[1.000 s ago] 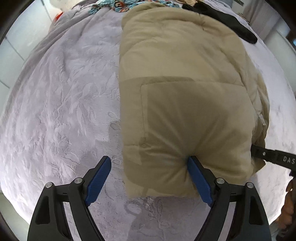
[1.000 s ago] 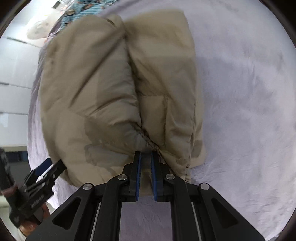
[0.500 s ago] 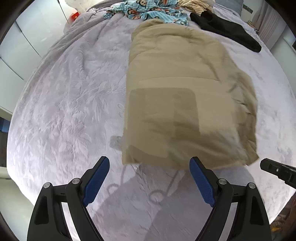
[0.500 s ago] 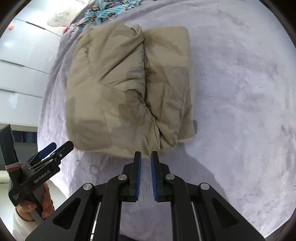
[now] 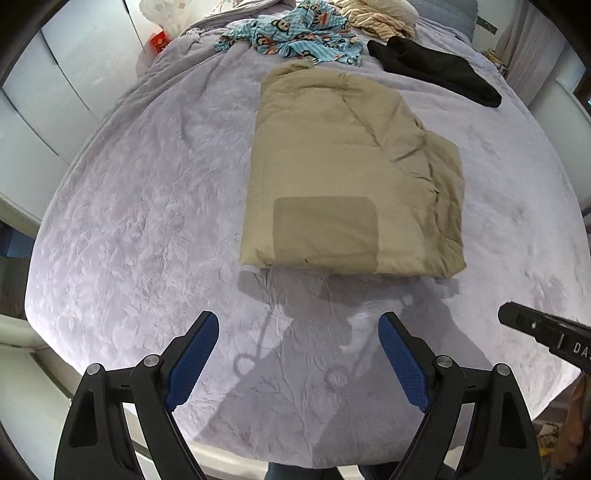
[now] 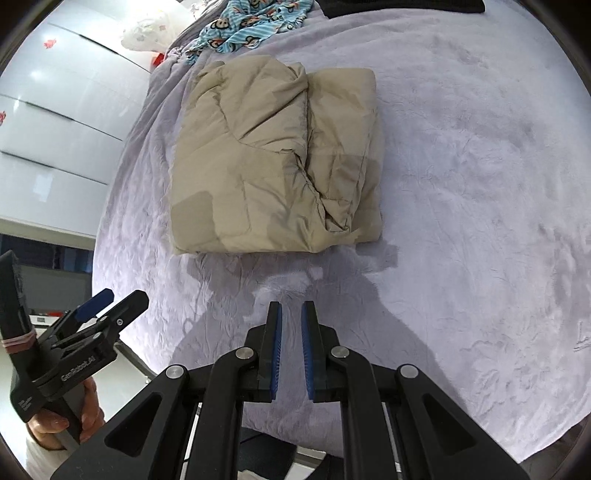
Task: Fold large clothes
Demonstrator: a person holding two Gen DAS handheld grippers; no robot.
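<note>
Tan padded jacket (image 5: pixel 351 177) lies folded mid-bed on the grey blanket (image 5: pixel 147 221). Left gripper (image 5: pixel 299 354) wide open, empty; right gripper (image 6: pixel 291 350) nearly closed, empty. Risk: puffy right-side layers spring open unheld.

The folded jacket (image 5: pixel 347 177) lies on the bed (image 5: pixel 147 221), ahead of both hand-held grippers and apart from them. The left hand-held gripper (image 5: pixel 299 354) hangs over bare bedcover near the bed's near edge, with the jacket ahead and slightly to its right. The right hand-held gripper (image 6: pixel 291 347) is beside it, with the jacket ahead and to its left. Beyond the jacket, at the far end of the bed, lie a patterned garment (image 5: pixel 291 33), a dark garment (image 5: pixel 436 70) to its right, and a striped garment (image 5: pixel 373 18) behind them.
</note>
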